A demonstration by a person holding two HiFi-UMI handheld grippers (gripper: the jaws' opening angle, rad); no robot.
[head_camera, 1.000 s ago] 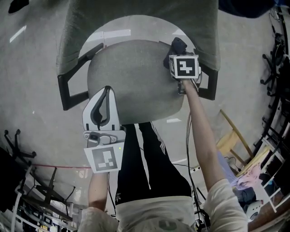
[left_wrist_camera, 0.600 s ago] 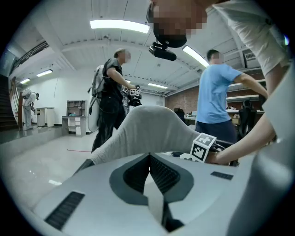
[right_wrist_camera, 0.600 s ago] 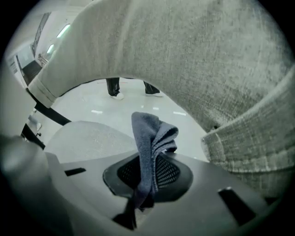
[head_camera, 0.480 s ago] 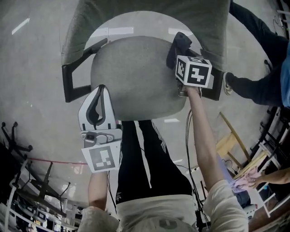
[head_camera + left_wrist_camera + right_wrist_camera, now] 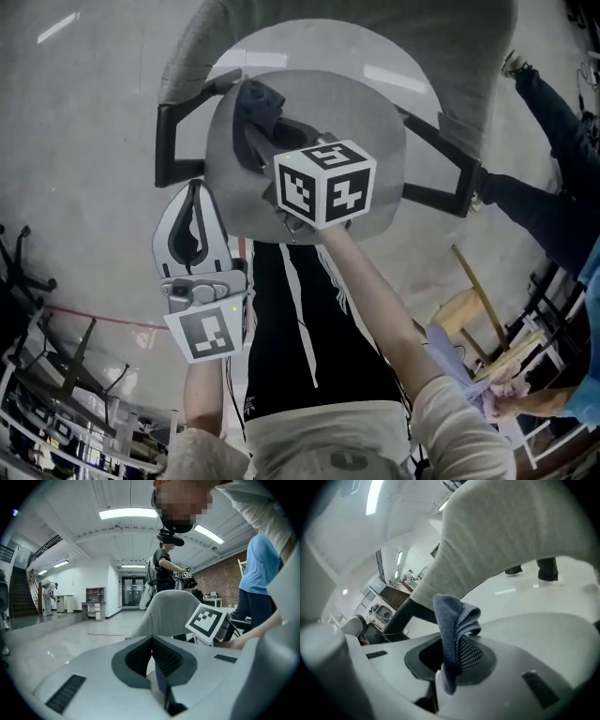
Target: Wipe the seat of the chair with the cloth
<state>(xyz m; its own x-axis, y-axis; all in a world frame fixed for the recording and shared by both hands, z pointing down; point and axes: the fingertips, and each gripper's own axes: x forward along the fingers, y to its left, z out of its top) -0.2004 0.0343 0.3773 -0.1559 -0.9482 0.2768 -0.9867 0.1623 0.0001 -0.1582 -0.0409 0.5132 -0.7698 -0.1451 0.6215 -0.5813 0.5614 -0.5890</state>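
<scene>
Right gripper [image 5: 451,658]: jaws pinched on the blue cloth [image 5: 453,618], which bunches up above them, over the left part of the grey chair seat [image 5: 375,122], near the black armrest [image 5: 169,150]. Left gripper [image 5: 153,645]: jaws pressed together, nothing between, held just off the seat's front-left edge
</scene>
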